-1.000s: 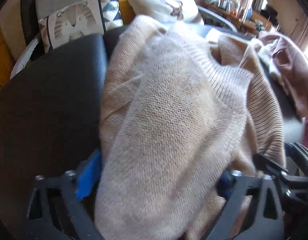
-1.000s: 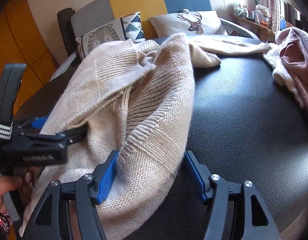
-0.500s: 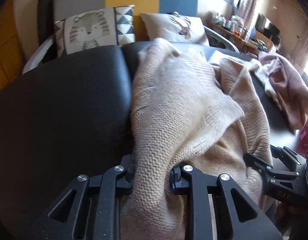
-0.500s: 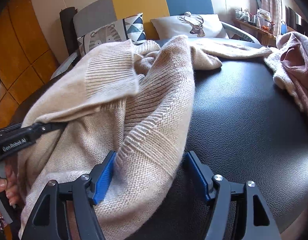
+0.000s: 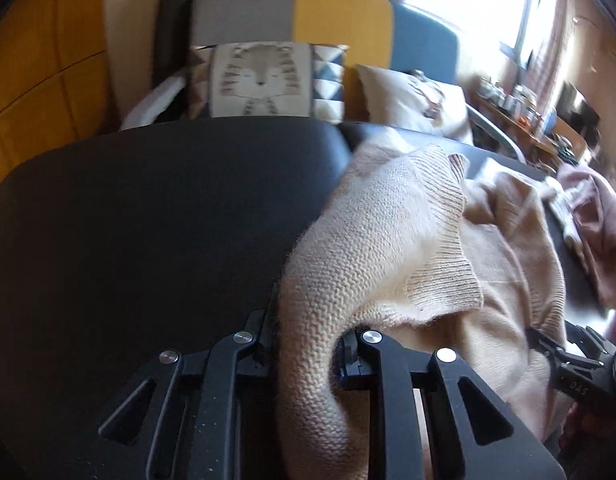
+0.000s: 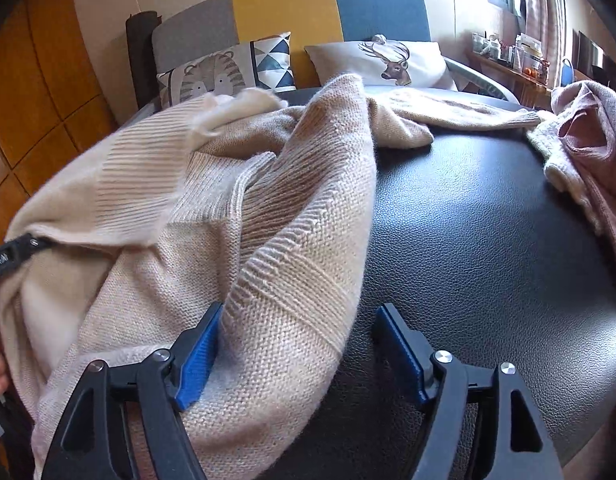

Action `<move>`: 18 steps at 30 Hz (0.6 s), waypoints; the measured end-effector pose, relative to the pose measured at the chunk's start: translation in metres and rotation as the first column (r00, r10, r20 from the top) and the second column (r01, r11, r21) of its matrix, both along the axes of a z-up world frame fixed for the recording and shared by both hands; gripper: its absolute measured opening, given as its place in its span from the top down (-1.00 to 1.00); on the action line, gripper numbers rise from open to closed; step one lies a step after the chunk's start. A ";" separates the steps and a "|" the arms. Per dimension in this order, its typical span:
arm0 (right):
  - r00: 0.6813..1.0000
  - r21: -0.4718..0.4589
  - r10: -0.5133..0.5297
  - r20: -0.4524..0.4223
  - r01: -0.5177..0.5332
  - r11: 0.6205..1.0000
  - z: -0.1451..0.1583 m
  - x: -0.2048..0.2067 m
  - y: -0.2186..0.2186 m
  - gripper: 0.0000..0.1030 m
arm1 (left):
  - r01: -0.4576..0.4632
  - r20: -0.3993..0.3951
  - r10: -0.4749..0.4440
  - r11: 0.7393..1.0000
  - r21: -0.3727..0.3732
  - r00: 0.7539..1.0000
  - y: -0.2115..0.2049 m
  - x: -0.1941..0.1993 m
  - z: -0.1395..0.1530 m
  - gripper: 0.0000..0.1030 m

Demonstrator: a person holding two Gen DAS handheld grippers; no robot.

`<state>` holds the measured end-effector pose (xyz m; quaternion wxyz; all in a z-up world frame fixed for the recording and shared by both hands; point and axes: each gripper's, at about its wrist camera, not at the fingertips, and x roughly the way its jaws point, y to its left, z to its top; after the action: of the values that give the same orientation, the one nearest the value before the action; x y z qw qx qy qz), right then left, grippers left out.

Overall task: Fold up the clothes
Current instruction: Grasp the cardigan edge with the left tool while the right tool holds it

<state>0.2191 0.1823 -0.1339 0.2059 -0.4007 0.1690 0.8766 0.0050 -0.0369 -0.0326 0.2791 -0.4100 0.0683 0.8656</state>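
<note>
A beige knit sweater (image 5: pixel 380 240) lies bunched on the black padded table (image 5: pixel 147 220). My left gripper (image 5: pixel 308 344) is closing, its pads pinching a thick fold of the knit, which runs taut from the jaws to the pile. In the right wrist view the same sweater (image 6: pixel 299 208) covers the left half of the table (image 6: pixel 468 240). My right gripper (image 6: pixel 301 352) is opening around a fold of it. The left pad touches the knit and the right pad stands clear of it. The left gripper's tip (image 6: pixel 11 254) shows at the left edge, gripping the sweater.
A pink garment (image 6: pixel 588 144) lies crumpled at the table's right side. Behind the table stands a sofa with a tiger cushion (image 5: pixel 259 80) and a deer cushion (image 6: pixel 388 62). Bare black tabletop lies left of the sweater in the left wrist view.
My left gripper has gone from open around the sweater to shut on a fold and has drawn it back, baring more table. The right gripper's jaws have widened slightly and it has stayed in place.
</note>
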 end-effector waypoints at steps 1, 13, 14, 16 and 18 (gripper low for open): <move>1.000 0.002 -0.001 0.000 0.001 1.000 0.000 0.000 0.000 -0.48 | -0.013 0.006 0.013 1.000 -0.002 1.000 -0.008 -0.002 -0.002 0.59; 1.000 0.007 -0.024 0.002 0.024 1.000 0.002 0.001 -0.002 -0.51 | -0.203 0.083 0.202 0.979 0.009 0.976 -0.100 -0.009 -0.037 0.67; 1.000 0.008 -0.026 0.004 0.026 1.000 0.001 0.001 -0.002 -0.52 | -0.217 0.087 0.216 0.976 0.010 0.973 -0.108 -0.009 -0.039 0.67; 1.000 0.009 -0.030 0.008 0.030 1.000 0.001 0.000 -0.003 -0.55 | -0.245 0.094 0.244 0.969 0.009 0.965 -0.124 -0.009 -0.045 0.67; 0.999 0.012 -0.036 0.012 0.035 0.999 0.001 -0.001 -0.004 -0.62 | -0.268 0.092 0.266 0.963 0.016 0.960 -0.137 -0.008 -0.047 0.67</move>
<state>0.2183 0.1782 -0.1329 0.2247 -0.4018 0.1699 0.8713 -0.0027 -0.1735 -0.0797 0.1684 -0.4497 -0.0125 0.8771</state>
